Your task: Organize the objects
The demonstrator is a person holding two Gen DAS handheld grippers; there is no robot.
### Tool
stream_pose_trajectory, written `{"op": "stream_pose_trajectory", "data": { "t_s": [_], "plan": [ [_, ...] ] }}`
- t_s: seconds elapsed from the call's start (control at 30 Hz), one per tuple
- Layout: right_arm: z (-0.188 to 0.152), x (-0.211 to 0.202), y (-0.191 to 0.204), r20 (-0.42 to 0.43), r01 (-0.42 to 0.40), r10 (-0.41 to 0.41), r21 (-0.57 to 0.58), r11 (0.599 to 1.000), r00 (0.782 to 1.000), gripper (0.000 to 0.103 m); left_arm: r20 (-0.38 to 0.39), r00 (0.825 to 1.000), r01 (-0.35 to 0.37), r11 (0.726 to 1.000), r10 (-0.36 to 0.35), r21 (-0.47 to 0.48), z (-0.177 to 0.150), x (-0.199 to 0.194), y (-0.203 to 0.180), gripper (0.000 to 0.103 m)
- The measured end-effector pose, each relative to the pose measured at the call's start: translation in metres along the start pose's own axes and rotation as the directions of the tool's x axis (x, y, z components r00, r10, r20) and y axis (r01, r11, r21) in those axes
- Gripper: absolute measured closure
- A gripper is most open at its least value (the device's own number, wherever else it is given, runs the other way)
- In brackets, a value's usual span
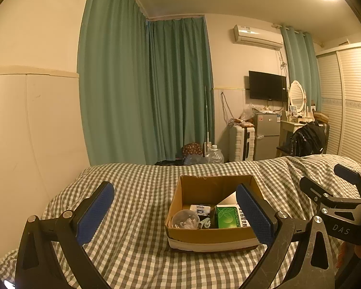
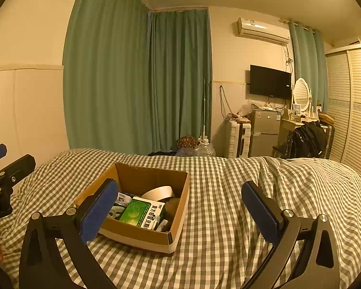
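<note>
Left wrist view: my left gripper is released, its two blue-padded fingers spread wide and holding nothing. It hovers over the bed, which is covered in a grey-and-white checked sheet. The cardboard box sits on the bed between the fingers and toward the right one, open side up. Its long axis runs roughly from the near edge of the bed toward the far edge. Inside, a green medicine box lies against the right wall with its long axis along that of the cardboard box. A clear plastic cup lies in the near left corner. A white-and-blue tissue pack lies behind the cup. My right gripper enters at the right edge of the view, above the bed, jaws parted.

Right wrist view: my right gripper is also released and empty, fingers wide apart. The cardboard box lies left of centre, partly behind the left finger, turned diagonally to this view. The green medicine box lies flat inside with its printed face up. A roll of tape leans behind it near the far wall. My left gripper shows at the left edge.
</note>
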State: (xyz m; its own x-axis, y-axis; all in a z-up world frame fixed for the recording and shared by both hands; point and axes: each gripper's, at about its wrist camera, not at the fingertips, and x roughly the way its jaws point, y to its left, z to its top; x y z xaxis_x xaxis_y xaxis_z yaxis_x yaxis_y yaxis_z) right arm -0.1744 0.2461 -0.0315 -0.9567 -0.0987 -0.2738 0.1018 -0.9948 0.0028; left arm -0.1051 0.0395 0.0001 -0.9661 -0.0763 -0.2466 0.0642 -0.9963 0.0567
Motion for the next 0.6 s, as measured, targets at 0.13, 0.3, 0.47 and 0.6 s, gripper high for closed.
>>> {"op": "stream_pose_trajectory", "data": {
  "t_s": [0.13,0.3,0.47,0.6],
  "plan": [
    [-0.0016,-0.0004,0.0,-0.001,-0.001,0.001,0.002,1.0,1.0,0.0,0.0,1.0,0.001,1.0,-0.001,0.0,0.0002,0.0001,0.0002,0.0],
    [-0.0014,0.001,0.0009,-0.003,-0.004,0.004,0.001,1.0,1.0,0.0,0.0,1.0,0.001,1.0,-0.001,0.001,0.0001,0.0002,0.0001,0.0],
    [-0.0019,0.0004,0.0014,-0.008,-0.008,0.008,-0.003,1.0,1.0,0.0,-0.001,1.0,0.001,1.0,-0.001,0.001,0.0,0.0003,0.0,0.0],
    [-0.0019,0.0019,0.0023,-0.013,-0.01,0.009,-0.006,1.0,1.0,0.0,-0.005,1.0,0.001,1.0,-0.001,-0.001,-0.0001,0.002,0.0006,0.0]
  ]
}}
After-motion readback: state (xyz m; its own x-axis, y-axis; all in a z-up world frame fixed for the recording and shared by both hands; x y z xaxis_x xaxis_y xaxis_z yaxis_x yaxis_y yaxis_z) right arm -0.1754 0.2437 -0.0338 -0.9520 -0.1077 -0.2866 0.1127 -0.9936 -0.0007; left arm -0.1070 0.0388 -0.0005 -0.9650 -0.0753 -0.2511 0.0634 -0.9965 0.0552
